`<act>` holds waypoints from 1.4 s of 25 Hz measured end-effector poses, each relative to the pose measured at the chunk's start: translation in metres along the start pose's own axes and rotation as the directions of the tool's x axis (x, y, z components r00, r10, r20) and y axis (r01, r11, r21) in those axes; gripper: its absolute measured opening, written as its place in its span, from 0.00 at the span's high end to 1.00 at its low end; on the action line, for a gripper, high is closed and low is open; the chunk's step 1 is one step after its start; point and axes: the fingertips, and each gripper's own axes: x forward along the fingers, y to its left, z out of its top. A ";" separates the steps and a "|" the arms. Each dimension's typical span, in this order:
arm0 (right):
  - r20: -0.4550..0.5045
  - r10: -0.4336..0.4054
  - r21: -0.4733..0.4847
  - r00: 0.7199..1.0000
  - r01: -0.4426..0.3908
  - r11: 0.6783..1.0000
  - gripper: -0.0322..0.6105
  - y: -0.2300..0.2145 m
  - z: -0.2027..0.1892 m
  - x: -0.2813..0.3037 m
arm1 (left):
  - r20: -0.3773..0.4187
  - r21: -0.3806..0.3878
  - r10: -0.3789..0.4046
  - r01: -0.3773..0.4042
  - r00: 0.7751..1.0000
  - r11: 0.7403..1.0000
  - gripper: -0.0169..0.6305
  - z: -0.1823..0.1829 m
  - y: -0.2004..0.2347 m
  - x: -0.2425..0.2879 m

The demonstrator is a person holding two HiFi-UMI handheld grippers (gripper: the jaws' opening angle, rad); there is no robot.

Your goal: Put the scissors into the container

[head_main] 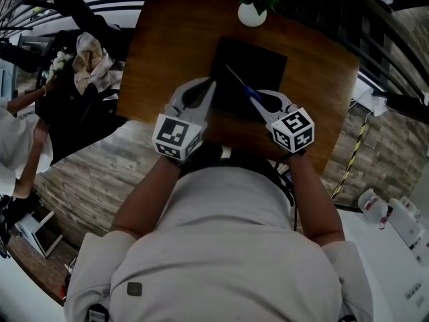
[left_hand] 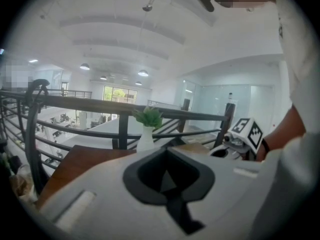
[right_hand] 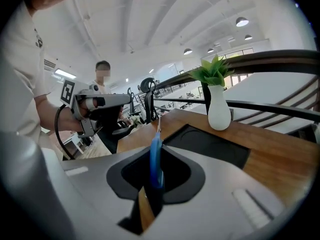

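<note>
The scissors (head_main: 244, 88) have a blue handle and thin blades that point up and left over the container. My right gripper (head_main: 259, 100) is shut on the handle and hovers at the container's near right edge. In the right gripper view, the blue handle (right_hand: 156, 159) stands upright between the jaws. The container (head_main: 263, 64) is a flat black square tray in the middle of the brown wooden table (head_main: 161, 39), also seen as the container (right_hand: 212, 146) ahead of the jaws. My left gripper (head_main: 211, 82) is shut on nothing at the container's near left edge.
A white vase with a green plant (head_main: 252, 12) stands at the table's far edge, just beyond the container. A dark metal railing (left_hand: 75, 101) runs behind the table. Another person (head_main: 17, 139) stands off to the left.
</note>
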 end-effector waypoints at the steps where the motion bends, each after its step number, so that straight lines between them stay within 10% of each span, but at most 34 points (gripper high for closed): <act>1: -0.008 0.005 0.002 1.000 -0.005 1.000 0.87 0.000 -0.004 0.002 | -0.006 -0.003 0.001 -0.001 1.000 1.000 0.97 -0.003 0.000 0.000; 35: -0.260 0.147 0.062 0.954 -0.135 0.989 0.85 -0.017 -0.112 0.058 | -0.097 -0.063 0.028 -0.034 0.995 0.997 0.97 -0.074 0.005 0.020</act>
